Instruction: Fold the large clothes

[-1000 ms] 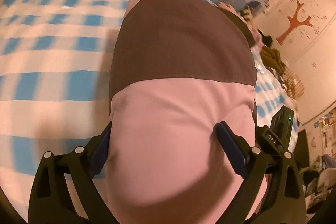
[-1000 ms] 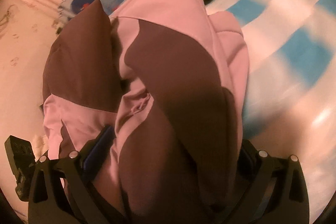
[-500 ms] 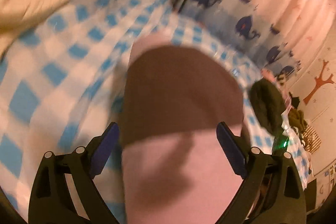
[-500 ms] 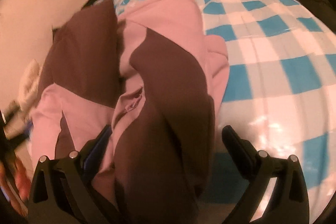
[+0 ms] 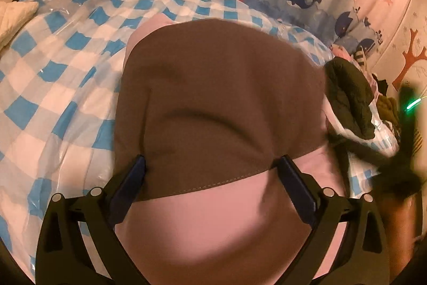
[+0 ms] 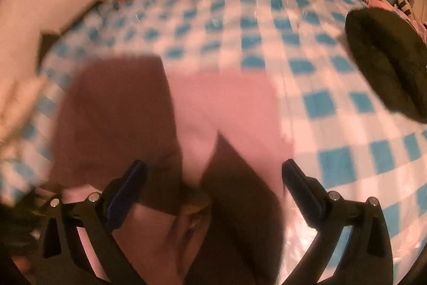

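Gaping wide, both claws (image 5: pixel 210 164) (image 6: pixel 213 170) straddle the pink-and-brown garment (image 5: pixel 218 98).

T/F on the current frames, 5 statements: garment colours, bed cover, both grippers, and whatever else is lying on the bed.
1. The garment is pink and brown. True.
2. The bed cover is plain green. False: it is a blue and white check under a shiny clear sheet.
3. The left gripper has its fingers spread wide, with garment fabric between them. True.
4. The right gripper is clamped shut on the garment. False: its fingers stand wide apart over the fabric.
5. A dark green garment lies on the bed to the right of the pink and brown one, in the right wrist view. True.
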{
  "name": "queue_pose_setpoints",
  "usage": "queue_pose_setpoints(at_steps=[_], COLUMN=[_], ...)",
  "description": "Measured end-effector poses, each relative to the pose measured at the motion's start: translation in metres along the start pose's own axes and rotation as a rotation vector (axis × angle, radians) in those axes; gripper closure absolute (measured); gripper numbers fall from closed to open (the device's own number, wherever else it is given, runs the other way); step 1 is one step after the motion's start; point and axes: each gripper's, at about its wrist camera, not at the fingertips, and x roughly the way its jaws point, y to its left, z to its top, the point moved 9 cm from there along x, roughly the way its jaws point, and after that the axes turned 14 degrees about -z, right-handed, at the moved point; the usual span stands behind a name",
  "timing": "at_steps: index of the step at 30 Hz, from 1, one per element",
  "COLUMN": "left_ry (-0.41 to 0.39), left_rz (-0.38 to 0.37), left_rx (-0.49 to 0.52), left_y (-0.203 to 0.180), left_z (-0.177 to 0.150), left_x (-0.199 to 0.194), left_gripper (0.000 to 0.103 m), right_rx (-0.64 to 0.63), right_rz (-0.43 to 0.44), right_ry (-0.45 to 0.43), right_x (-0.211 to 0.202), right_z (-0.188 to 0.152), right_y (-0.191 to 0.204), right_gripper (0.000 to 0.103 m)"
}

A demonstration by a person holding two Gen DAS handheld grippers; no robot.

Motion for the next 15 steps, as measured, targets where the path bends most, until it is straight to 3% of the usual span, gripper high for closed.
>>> queue_pose_setpoints(at_steps=[3, 6, 7, 9, 12, 15], left_ry=[0.011, -0.038, -0.069, -0.083, -0.017, 0.061], left_rz=[-0.037, -0.133, -0.139, -0.12, -0.093, -0.103], left_rx=[0.019, -0.117, -0.194, -0.245, -0.308, -0.326], left_y=[-0.008, 0.012, 0.031, 0.057, 0.094, 0.105], left_z=[0.003, 0.008, 0.008, 0.004, -0.013, -0.031], left_x=[-0.004, -0.032, -0.047, -0.063, -0.069, -0.062], left_gripper=[0.009, 0.009, 0.009, 0.009, 0.009, 0.009], right_rx=[0.048, 0.057, 0.075, 0.114, 0.143, 0.176], right_rz=[0.011, 0.094, 0.127, 0.194, 0.23, 0.28], right_ry=[0.017, 0.084, 0.089, 0.081, 0.12, 0.265], right_x=[0.023, 0.01, -0.002, -0.028, -0.05, -0.044], right_z=[-0.015, -0.011, -0.011, -0.01, -0.02, -0.045], right_y=[-0.01, -0.018, -0.021, -0.033, -0.058, -0.072], right_gripper=[0.005, 0.006, 0.006, 0.006, 0.006, 0.006])
